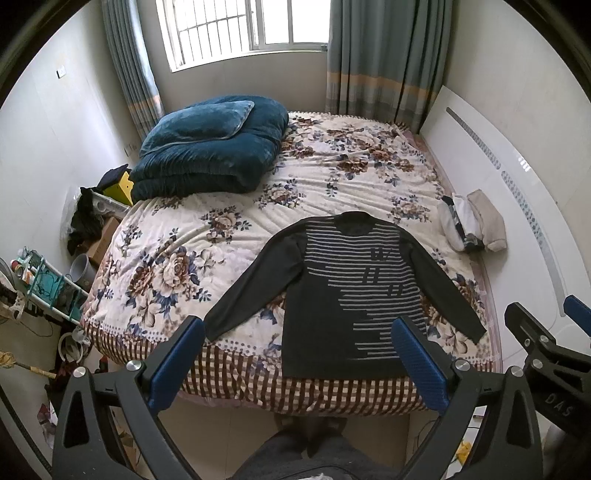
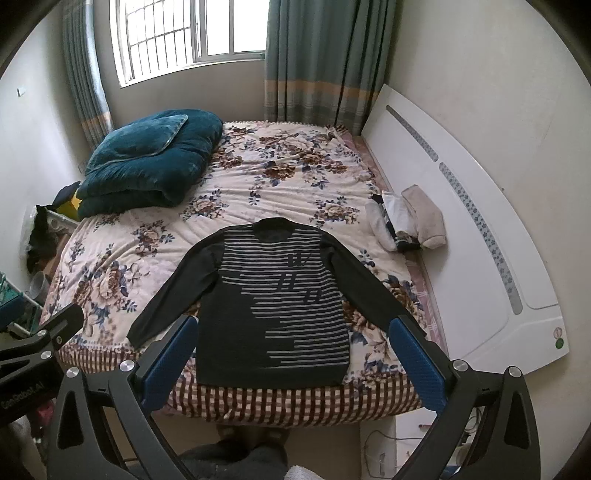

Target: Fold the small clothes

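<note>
We held the left gripper and right gripper spread wide, empty, above the striped sweater lying flat at the bed's near edge.

Blue quilt folded on floral bedspread — window beyond.

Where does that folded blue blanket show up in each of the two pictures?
Left wrist view: the folded blue blanket sits upper left of centre, on the far left corner of the bed, below the window's left edge.
Right wrist view: the blanket lies further left, at the same bed corner.
Shared landmark: the dark striped sweater, spread flat at the bed's near edge, right of and nearer than the blanket in both.
</note>
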Demonstrator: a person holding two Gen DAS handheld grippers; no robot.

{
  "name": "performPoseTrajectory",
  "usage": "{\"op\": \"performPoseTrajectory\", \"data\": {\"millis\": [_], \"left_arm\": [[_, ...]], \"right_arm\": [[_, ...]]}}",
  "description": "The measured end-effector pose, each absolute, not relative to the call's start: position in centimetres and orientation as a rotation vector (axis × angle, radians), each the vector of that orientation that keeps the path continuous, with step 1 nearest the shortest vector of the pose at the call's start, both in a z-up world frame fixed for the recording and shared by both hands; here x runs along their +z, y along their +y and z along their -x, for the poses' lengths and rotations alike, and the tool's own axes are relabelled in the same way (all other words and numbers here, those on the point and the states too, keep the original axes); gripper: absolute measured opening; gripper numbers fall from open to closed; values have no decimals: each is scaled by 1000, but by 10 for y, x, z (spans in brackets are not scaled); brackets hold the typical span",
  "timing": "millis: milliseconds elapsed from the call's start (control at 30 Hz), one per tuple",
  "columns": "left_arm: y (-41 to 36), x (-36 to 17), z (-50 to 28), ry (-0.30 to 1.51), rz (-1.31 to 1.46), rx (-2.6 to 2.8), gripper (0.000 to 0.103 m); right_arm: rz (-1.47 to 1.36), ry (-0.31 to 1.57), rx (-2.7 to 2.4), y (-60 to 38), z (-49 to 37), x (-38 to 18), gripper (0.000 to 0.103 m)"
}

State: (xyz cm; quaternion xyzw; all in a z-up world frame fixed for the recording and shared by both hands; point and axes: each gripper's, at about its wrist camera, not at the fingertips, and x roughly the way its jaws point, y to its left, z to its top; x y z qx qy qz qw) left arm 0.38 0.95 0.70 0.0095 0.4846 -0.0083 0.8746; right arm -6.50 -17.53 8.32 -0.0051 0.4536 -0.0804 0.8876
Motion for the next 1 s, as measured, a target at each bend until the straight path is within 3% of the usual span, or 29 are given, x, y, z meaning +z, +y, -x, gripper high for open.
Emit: {"op": "performPoseTrajectory", "data": {"millis": [1000], "left_arm": [[-1,23,-11,984,-14,-6,103]], "right_arm": [[10,935,-160,-174,53,101,103]]}}
